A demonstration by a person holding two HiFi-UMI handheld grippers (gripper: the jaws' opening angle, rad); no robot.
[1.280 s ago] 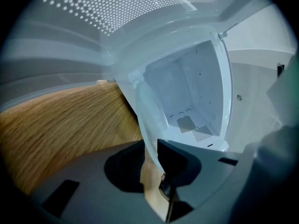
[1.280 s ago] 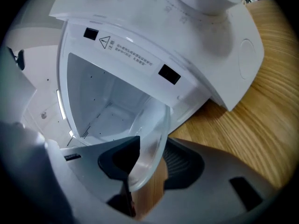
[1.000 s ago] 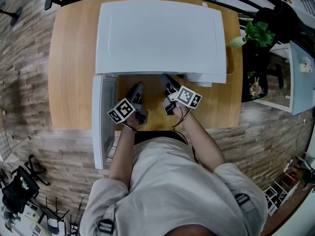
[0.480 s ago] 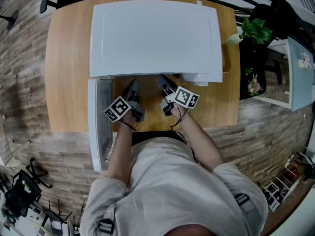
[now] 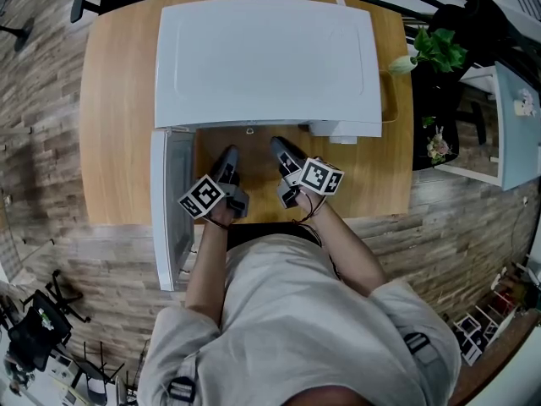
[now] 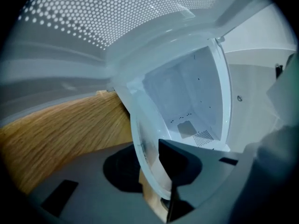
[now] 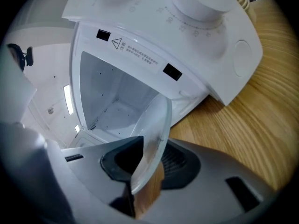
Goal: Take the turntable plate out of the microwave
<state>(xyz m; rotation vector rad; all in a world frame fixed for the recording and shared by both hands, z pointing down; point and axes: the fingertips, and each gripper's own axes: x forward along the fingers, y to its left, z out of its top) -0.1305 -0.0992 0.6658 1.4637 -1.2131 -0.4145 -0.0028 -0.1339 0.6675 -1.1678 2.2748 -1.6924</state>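
Note:
The glass turntable plate (image 6: 145, 148) is out of the white microwave (image 5: 262, 57), level over the wooden table (image 5: 127, 100) in front of the open cavity (image 6: 187, 97). My left gripper (image 6: 161, 181) has the plate's left rim between its jaws, which are closing on it. My right gripper (image 7: 140, 171) is shut on the opposite rim of the plate (image 7: 152, 139). In the head view the left gripper (image 5: 228, 156) and the right gripper (image 5: 279, 147) sit side by side just below the microwave's front edge. The clear plate hardly shows there.
The microwave door (image 5: 169, 210) hangs open at the left, right beside my left gripper. The control panel with two knobs (image 7: 201, 3) lies right of the cavity. A potted plant (image 5: 435, 53) and a shelf stand off the table's right side.
Both grippers have drawn back from the microwave's opening toward the person. A strip of bare table now shows between them and the front edge.

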